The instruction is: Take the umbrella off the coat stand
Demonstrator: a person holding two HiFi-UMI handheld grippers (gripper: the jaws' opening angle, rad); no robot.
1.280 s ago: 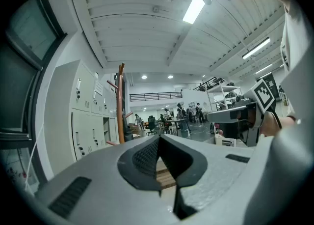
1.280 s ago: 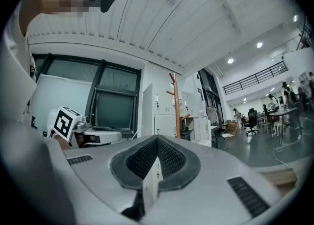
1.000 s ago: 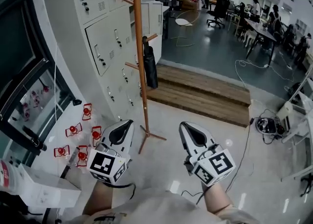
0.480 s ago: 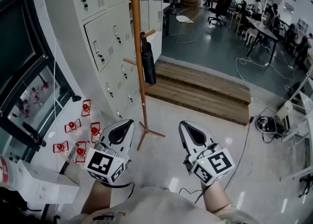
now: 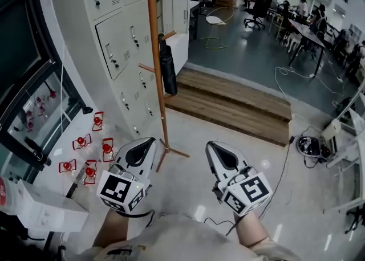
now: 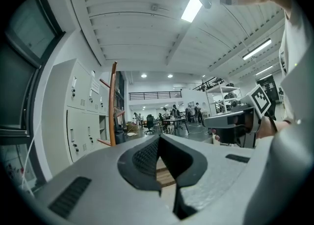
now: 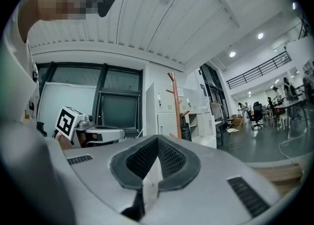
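A tall wooden coat stand [image 5: 153, 54] rises in front of grey lockers, its foot on the pale floor. A black folded umbrella [image 5: 167, 69] hangs from one of its pegs, about halfway up the pole. My left gripper [image 5: 145, 143] and right gripper [image 5: 214, 149] are held side by side, short of the stand's foot and well below the umbrella. Both are shut with nothing in them. The left gripper view shows the left gripper [image 6: 158, 138] with the stand [image 6: 113, 101] and umbrella [image 6: 119, 133] ahead to the left. In the right gripper view, the stand [image 7: 174, 106] and umbrella [image 7: 185, 131] lie just beyond the right gripper [image 7: 158, 138].
Grey lockers [image 5: 114, 43] stand right behind the stand. A low wooden step [image 5: 239, 106] lies to its right. Several red objects [image 5: 85, 151] and a white box [image 5: 40, 208] sit on the floor at left. Cables [image 5: 285, 157] trail at right; desks, chairs and people are far back.
The stand and umbrella have shifted slightly left and up in the head view as both grippers drifted along with the person. Both grippers stay shut.
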